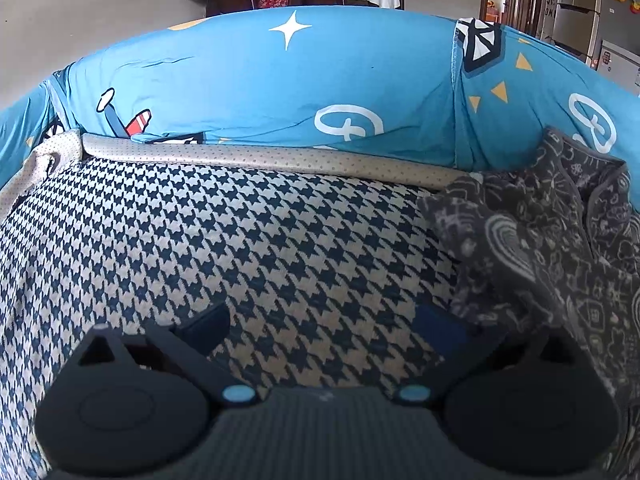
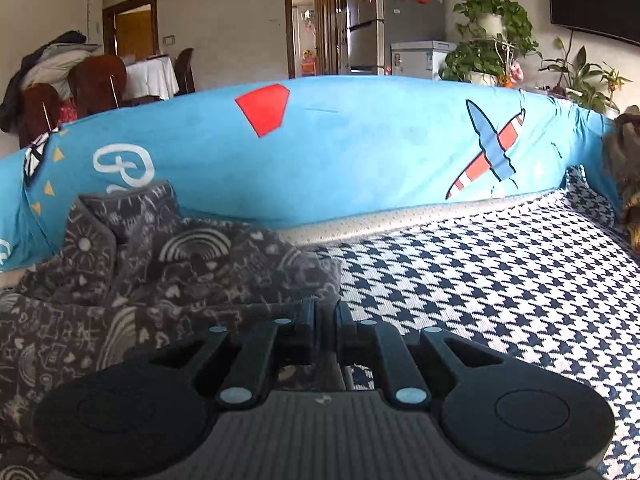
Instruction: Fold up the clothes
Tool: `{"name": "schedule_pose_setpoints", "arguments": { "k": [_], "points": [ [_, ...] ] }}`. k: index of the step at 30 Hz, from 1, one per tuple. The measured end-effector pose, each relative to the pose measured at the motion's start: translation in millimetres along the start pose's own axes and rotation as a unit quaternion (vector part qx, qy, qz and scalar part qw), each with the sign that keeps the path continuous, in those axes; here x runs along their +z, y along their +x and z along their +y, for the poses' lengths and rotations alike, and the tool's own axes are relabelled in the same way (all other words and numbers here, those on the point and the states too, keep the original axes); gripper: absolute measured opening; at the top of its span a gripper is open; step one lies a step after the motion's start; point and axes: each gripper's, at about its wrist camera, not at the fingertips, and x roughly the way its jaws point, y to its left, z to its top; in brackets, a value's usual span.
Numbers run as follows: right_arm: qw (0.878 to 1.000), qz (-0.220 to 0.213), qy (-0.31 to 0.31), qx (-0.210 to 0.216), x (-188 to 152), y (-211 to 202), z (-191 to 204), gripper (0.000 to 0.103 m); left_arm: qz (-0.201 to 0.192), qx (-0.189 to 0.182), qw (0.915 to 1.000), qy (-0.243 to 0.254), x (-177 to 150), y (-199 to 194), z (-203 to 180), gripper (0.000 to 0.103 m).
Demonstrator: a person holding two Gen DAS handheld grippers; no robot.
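The garment (image 2: 168, 268) is dark grey with white doodles of rainbows and hearts. The cover (image 1: 240, 248) is navy-and-cream houndstooth. The cushion (image 2: 360, 148) is bright blue with cartoon planes.

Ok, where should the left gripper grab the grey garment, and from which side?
Probably the bound edge at its raised far corner. It stands up against the blue cushion, clear of the houndstooth cover, so open fingers can close over it. Bring the left gripper in from its left, over the bare cover.
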Motion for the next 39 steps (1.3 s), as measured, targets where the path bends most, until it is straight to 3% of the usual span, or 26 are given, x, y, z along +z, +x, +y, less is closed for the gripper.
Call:
{"name": "schedule_pose_setpoints", "arguments": {
  "k": [5,11,15,20,27,32,39],
  "points": [
    [0.999,-0.009,0.010,-0.044,3.4,-4.3,-7.5,0.023,0.001,-0.003,1.0000,0.002,0.0,3.3,-1.5,0.103],
    [1.000,-0.019,0.001,-0.005,6.2,-14.6,6.1,0.029,-0.009,-0.022,0.9997,-0.008,9.3,11.4,-0.5,0.103],
    [1.000,-0.003,-0.004,0.028,1.9,-19.2,18.3,0.033,-0.001,-0.061,0.9975,-0.036,19.8,23.4,5.6,0.103],
    [0.997,0.033,-0.007,0.071,-7.9,-26.6,40.0,0.037,0.017,-0.119,0.9888,-0.089,31.6,42.4,11.4,0.103],
    [0.988,0.067,-0.044,0.131,-29.2,-52.4,75.8,0.050,0.053,-0.186,0.9725,-0.129,44.4,69.2,5.6,0.103],
    [0.980,0.084,-0.075,0.163,-41.1,-60.9,93.1,0.053,0.065,-0.199,0.9676,-0.141,47.1,82.5,-3.0,0.103],
    [0.977,0.097,-0.086,0.168,-42.1,-52.6,96.6,0.053,0.055,-0.195,0.9710,-0.127,56.3,88.0,-12.7,0.099]
  ]
}}
